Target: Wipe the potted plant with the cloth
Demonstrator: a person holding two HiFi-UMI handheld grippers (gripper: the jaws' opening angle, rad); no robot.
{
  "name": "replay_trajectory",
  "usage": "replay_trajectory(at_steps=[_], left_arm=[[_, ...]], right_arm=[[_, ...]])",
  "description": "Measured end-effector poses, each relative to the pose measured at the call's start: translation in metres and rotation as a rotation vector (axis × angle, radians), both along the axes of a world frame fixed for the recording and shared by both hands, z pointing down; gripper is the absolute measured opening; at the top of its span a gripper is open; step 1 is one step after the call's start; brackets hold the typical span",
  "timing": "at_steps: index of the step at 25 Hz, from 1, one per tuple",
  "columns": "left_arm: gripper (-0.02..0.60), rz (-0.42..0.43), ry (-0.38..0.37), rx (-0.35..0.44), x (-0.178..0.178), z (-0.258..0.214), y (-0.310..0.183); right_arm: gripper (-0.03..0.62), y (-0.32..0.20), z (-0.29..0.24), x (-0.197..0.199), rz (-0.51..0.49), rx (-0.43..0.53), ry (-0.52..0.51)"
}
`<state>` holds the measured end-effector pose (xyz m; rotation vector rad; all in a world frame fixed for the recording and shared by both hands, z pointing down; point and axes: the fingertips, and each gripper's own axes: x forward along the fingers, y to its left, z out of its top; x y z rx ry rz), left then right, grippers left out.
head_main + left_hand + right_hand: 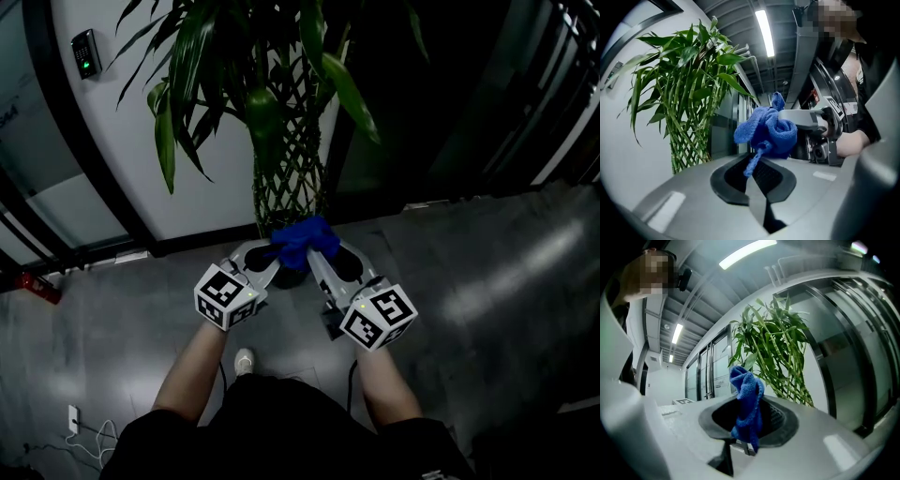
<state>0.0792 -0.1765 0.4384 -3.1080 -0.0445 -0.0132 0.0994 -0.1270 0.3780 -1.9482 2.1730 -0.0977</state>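
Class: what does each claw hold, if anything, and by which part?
Both hold the blue cloth: the right claw clamps its bunched middle; the left claw pinches a thin trailing end.

An office building's corridor: a polished grey floor (487, 272), a white wall (225, 192) with a door keypad (85, 53) at far left, dark-framed glass doors (701, 376), long strip lights (764, 33) overhead, a tall potted plant (281, 141) against the wall

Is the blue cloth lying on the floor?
No, the cloth is clamped in the right tongs, raised in front of the plant.
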Motion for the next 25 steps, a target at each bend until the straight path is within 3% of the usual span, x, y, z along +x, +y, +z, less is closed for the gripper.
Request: replay_trajectory(at_steps=[5,10,20,25], left_arm=[[0.006,0.021,0.010,-0.064,-0.007,0.020,0.025],[0.006,-0.008,-0.023,-0.154,-0.020,0.051,0.004],[0.006,-0.152,0.049,-0.147,-0.058,0.029,-0.061],[0.006,-0.208,0.058,-0.136,-0.060,0.028,-0.074]], right_arm=[[0.104,0.028,0.018,0.011,0.061,-0.036,0.009],[0.104,0.031,0.026,0.004,0.065,-0.041,0.059],[0.104,-0.012,0.021,-0.008,0.098,-0.049,0.034],[0.104,-0.027,0.023,0.004,0.051,-0.038,0.039]])
